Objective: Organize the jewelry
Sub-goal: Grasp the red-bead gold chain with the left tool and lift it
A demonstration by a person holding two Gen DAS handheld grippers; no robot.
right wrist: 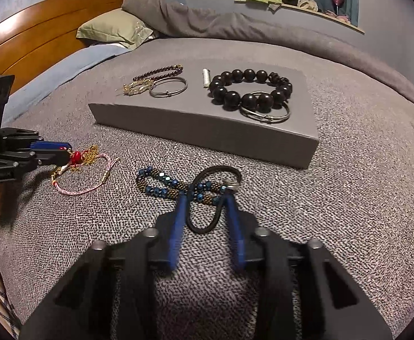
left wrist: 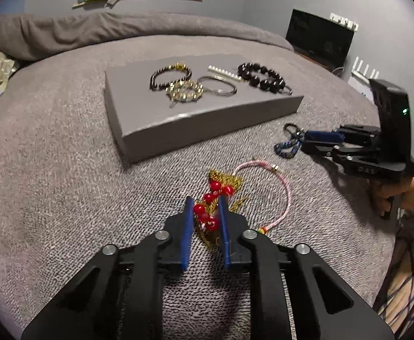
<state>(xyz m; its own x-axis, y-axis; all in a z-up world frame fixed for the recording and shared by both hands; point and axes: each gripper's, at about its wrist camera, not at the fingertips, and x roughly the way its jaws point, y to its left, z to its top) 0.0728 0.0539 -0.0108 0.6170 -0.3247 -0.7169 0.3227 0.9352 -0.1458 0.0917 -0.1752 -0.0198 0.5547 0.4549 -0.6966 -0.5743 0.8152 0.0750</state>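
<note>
1. My left tongs [left wrist: 205, 206] straddle the red-bead and gold-chain piece [left wrist: 211, 198] on the grey knitted bed cover [left wrist: 65, 170]; whether they already pinch it, I cannot tell.
2. My right tongs [right wrist: 205, 201] are released around the blue beaded bracelet with black cord loop [right wrist: 178, 187].
3. I judge this the pick-up step; next, clench and carry both to the flat grey box [right wrist: 195, 119], beside the bracelets there.
</note>
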